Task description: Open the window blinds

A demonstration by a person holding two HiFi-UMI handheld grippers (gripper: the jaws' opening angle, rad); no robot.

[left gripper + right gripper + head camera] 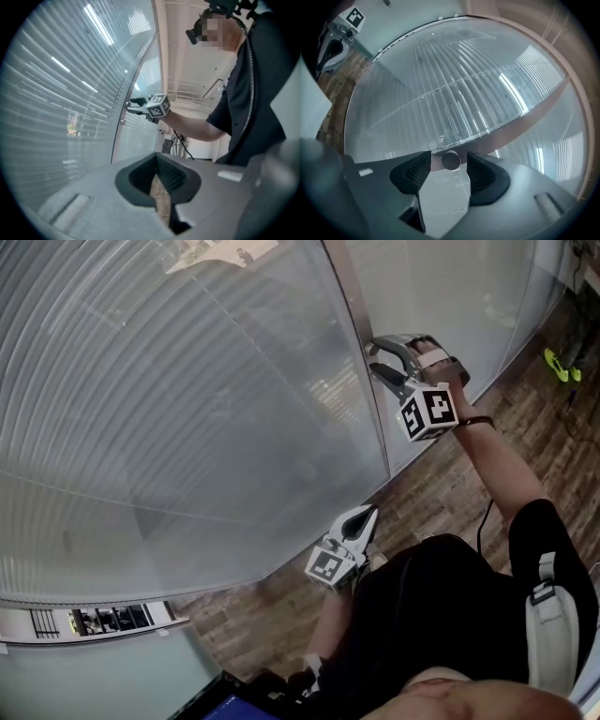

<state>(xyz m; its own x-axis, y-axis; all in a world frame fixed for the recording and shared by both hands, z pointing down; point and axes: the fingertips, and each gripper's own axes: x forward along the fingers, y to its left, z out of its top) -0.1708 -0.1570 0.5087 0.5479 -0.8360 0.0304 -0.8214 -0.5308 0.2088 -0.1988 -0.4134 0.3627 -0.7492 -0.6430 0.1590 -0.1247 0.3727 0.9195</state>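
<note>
A glass partition [281, 456] with slatted blinds [169, 381] behind it fills the far side, split by a metal frame post [361, 334]. Wood-pattern floor [441, 493] runs along its foot.

The person's right arm reaches up and out, holding the right gripper [372, 356] at the post. Its jaws stand well apart with a small round knob [450, 160] between them (neither pad presses on it).

The left gripper [367, 512] hangs low, near the person's body. Its jaws are drawn together to a thin slit, with nothing between them.
</note>
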